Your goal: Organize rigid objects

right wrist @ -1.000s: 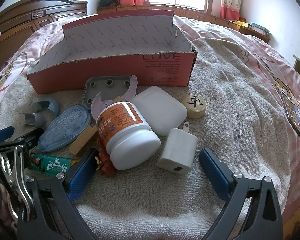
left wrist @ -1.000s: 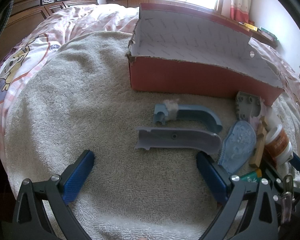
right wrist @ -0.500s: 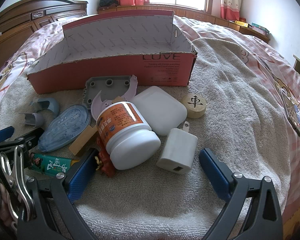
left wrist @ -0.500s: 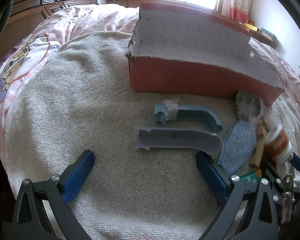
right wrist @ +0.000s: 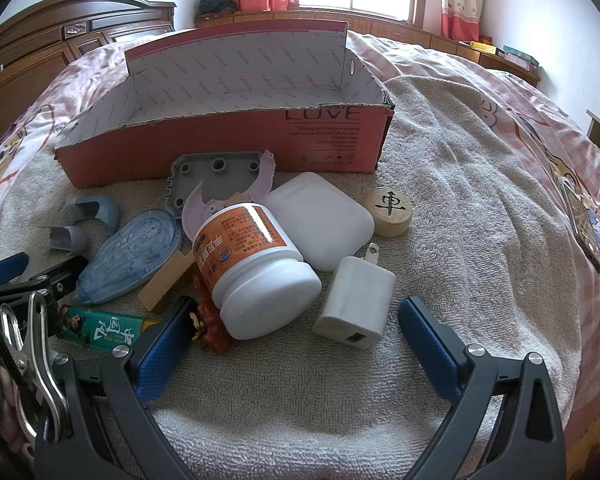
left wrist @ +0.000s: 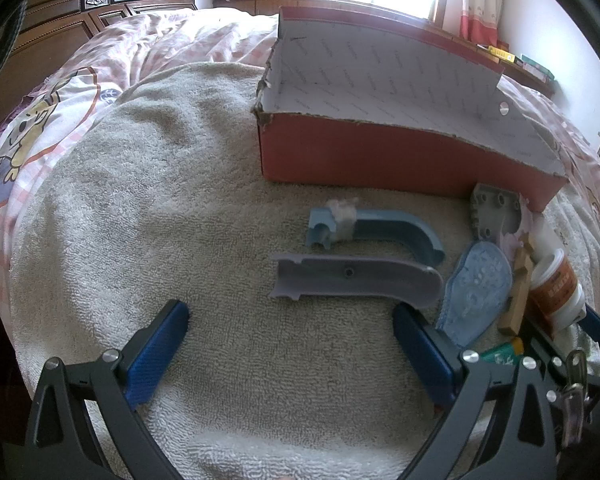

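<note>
Right wrist view: the right claw (right wrist: 292, 340) is seen at the bottom of the frame with its two blue pads wide apart and nothing held between them. Just in front of the gap, a white bottle with an orange label (right wrist: 252, 268) lies on its side, its cap end toward the left pad, its long axis running from lower centre up toward the left. Beside it, to the right, a white charger plug (right wrist: 356, 300) rests with its prongs pointing away toward the top of the frame. Farther out are a white case (right wrist: 320, 220) and a round wooden chess piece (right wrist: 392, 210), and behind them, in the upper middle, the open red cardboard box (right wrist: 228, 148) stands on the towel (right wrist: 440, 200) that covers the bed.

In the left wrist view, the left claw (left wrist: 288, 344) is also open and empty. Ahead of it the grey plastic shell (left wrist: 356, 278) lies with its long axis across the frame, from left to right, and the curved blue shell (left wrist: 388, 228) lies just behind it, the box farther up.

The bottle and the plug are judged nearer to the right claw; the two shells are nearer to the left. For the grey shell, a grip across its short width seems needed, which the present claw direction does not give.
</note>
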The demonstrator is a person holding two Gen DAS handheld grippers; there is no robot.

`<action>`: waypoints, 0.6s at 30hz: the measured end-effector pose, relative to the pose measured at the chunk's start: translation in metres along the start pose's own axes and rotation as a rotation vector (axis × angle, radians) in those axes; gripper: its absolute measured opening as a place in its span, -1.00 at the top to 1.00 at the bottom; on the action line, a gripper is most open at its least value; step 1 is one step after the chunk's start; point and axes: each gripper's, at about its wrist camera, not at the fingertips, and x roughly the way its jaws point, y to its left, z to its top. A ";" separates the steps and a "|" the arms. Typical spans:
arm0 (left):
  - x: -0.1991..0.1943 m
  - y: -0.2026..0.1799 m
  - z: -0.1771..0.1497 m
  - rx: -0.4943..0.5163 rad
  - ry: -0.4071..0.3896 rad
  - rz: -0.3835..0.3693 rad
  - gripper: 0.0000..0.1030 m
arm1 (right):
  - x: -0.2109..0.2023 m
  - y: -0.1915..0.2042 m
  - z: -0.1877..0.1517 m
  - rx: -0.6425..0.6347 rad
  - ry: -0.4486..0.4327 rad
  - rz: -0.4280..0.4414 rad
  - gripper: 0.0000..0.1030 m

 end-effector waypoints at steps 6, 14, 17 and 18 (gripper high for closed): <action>-0.006 -0.001 -0.003 0.001 0.005 -0.003 -0.99 | -0.001 0.005 -0.006 -0.002 0.001 0.005 -0.97; -0.011 -0.001 -0.004 0.010 0.006 -0.023 -0.99 | -0.007 0.000 -0.014 -0.057 0.018 0.092 -0.97; -0.016 -0.001 -0.007 0.018 0.008 -0.048 -0.98 | -0.009 -0.002 -0.019 -0.055 0.013 0.114 -0.92; -0.019 0.000 -0.007 0.017 0.008 -0.060 -0.96 | -0.011 -0.003 -0.020 -0.052 0.012 0.124 -0.90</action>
